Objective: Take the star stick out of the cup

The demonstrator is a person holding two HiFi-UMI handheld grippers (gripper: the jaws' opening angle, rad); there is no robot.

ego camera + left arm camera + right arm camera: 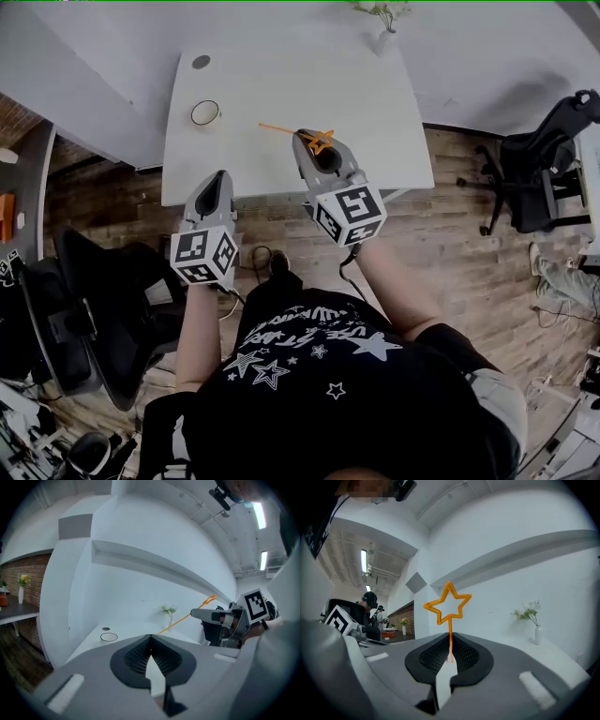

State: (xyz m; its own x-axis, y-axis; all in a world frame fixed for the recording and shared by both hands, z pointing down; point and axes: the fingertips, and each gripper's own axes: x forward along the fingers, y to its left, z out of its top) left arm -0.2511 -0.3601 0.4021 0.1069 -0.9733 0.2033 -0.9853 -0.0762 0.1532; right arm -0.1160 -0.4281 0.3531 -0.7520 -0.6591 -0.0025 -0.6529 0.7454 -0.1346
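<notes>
Head view: the right gripper (302, 139) is held over the white table (281, 80) with its jaws clamped on the star stick (291, 131). The star sits just above the jaws, and the bare end points left, toward the cup (205, 112). The stick is clear of the cup, which stands apart near the table's left edge. The left gripper (221, 175) hangs at the table's near edge. A vase (382, 39) stands at the far edge.

Left gripper view: its jaws are together with nothing between them. Beyond them are the cup, the vase, and the stick slanting up to the right gripper.

Right gripper view: the pads pinch the stick's shaft, and the orange star rises upright above them.
</notes>
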